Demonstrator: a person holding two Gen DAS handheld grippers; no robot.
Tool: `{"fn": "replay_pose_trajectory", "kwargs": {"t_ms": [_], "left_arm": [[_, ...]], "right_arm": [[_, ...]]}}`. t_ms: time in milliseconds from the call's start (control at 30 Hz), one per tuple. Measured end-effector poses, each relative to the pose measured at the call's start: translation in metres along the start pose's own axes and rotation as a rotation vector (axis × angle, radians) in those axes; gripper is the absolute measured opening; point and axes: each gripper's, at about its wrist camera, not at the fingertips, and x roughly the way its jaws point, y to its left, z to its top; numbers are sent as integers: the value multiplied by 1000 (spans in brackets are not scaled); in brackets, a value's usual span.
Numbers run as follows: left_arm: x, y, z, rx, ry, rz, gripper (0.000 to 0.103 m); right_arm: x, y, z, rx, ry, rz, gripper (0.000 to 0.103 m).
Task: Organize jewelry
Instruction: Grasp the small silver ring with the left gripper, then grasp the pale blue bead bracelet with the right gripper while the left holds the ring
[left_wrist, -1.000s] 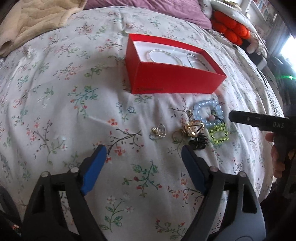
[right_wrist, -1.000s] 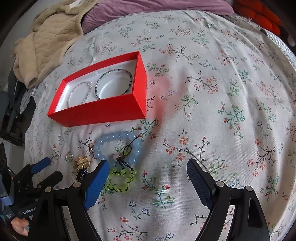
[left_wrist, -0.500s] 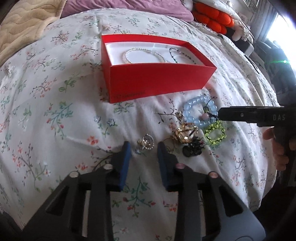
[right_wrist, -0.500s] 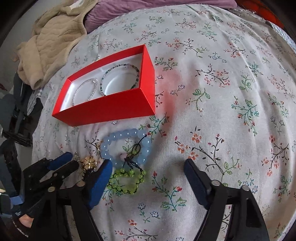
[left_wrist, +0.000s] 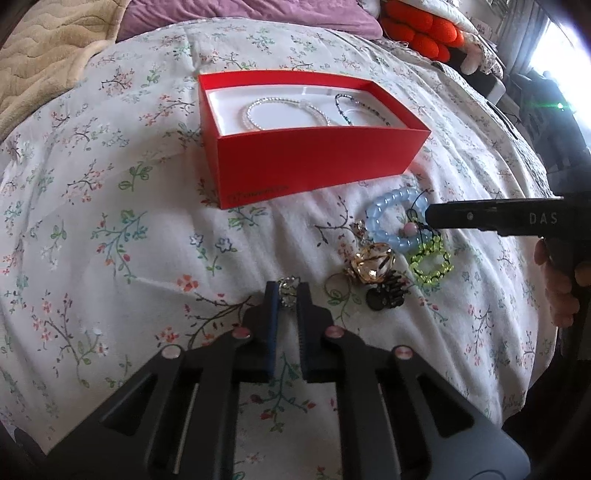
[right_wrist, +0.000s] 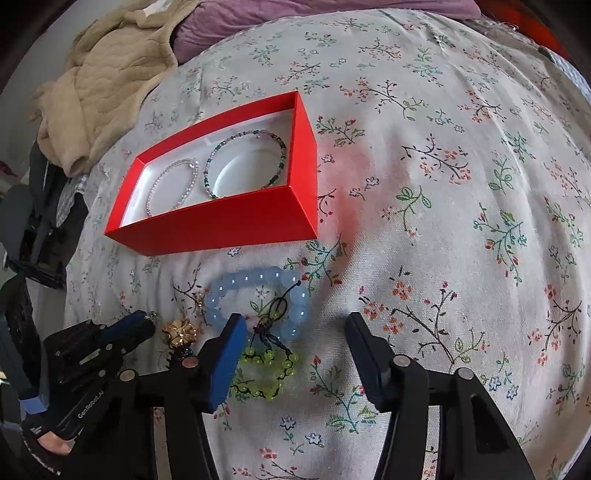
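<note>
The left gripper (left_wrist: 287, 293) had pinched a small silver ring (left_wrist: 288, 290) off the bedspread (left_wrist: 110, 221) near its front edge, evidently for the red box (left_wrist: 314, 162), while the right gripper (right_wrist: 295, 339) hung open above the blue bracelet (right_wrist: 258, 299).

The left gripper (left_wrist: 287, 295) is pinched nearly closed, its tips low. The right gripper (right_wrist: 295, 332) is spread wide.

Bedroom; floral bedspread (right_wrist: 443, 184); purple pillow (left_wrist: 240, 18)
</note>
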Motion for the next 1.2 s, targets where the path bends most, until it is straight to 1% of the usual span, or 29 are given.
{"fn": "replay_pose_trajectory", "kwargs": {"t_ms": [67,233,467,533,567,600,733,867,1000,1067,1200], "left_arm": [[-4,3,-2,-1,-3,0,11],[-15,12,-7,-9,-11,-6,11],[-22,29,-14,-19,-5,15,12],[-22,31,-17,-8,9,5,19],[-23,31,-18,1,9,3,26],[-24,30,-20,12,8,0,31],[-25,24,-24,61,20,4,36],[-20,26,-24,48,24,1,37],[-16,22,-22,75,24,12,37],[-15,20,-22,87,28,22,37],[-13,18,-21,103,27,38,36]], "right_arm": [[0,2,1,-7,1,2,51],[1,5,3,-16,0,-2,47],[3,4,8,-12,-4,-19,38],[4,4,10,-7,-6,-25,36],[5,5,11,-5,-7,-26,36],[6,4,12,-1,-7,-28,36],[11,5,16,4,-2,-41,32],[17,10,19,-14,0,-60,27],[21,15,22,-35,1,-77,22],[23,18,23,-50,1,-92,14],[24,19,24,-61,-3,-99,12]]}}
